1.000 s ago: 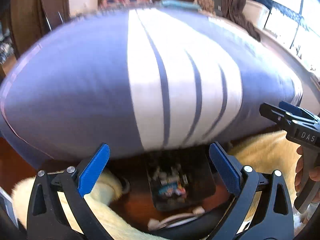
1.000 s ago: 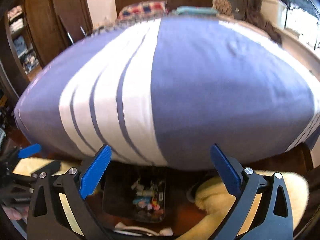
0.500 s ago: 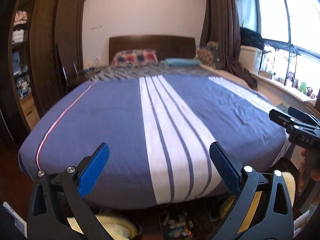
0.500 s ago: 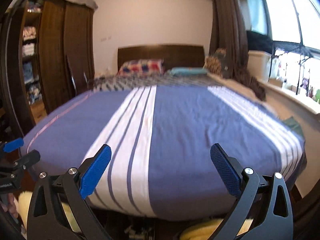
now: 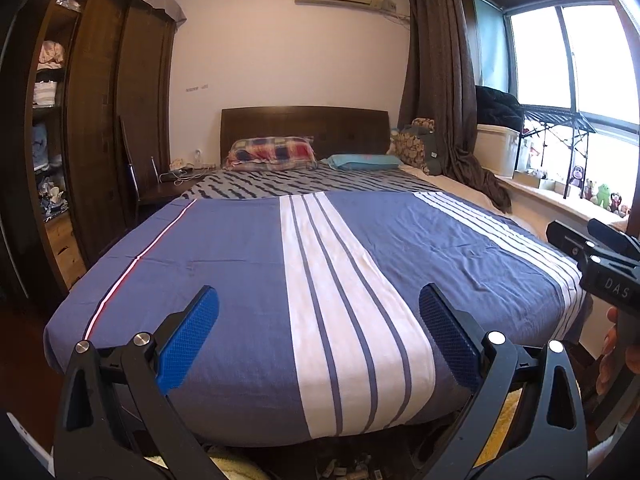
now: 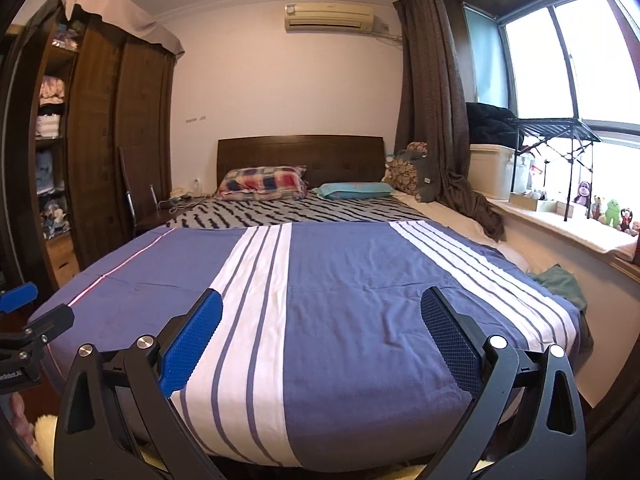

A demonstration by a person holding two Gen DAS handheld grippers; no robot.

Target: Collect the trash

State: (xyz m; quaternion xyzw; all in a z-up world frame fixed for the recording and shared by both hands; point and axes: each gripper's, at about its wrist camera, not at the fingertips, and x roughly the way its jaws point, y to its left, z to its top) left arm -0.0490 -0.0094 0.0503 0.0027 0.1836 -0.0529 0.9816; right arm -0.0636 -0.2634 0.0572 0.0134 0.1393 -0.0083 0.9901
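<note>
No clear piece of trash shows on the bed. My left gripper (image 5: 319, 300) is open and empty, held above the foot of a bed (image 5: 240, 264) with a blue and white striped cover. My right gripper (image 6: 321, 302) is open and empty too, over the same bed (image 6: 360, 288). In the left wrist view the right gripper's body (image 5: 600, 260) shows at the right edge with a hand under it. Small mixed items (image 5: 344, 470) lie on the floor below the bed's foot, mostly hidden.
Two pillows (image 5: 272, 154) and a dark headboard (image 5: 304, 124) stand at the far end. A wooden wardrobe (image 5: 100, 120) runs along the left. A window ledge (image 6: 568, 232) with toys is on the right. A green cloth (image 6: 560, 282) lies at the bed's right edge.
Both grippers have risen and tilted up from the floor tray and rug at the bed's foot, so the whole bed and room now show. Both stay open.
</note>
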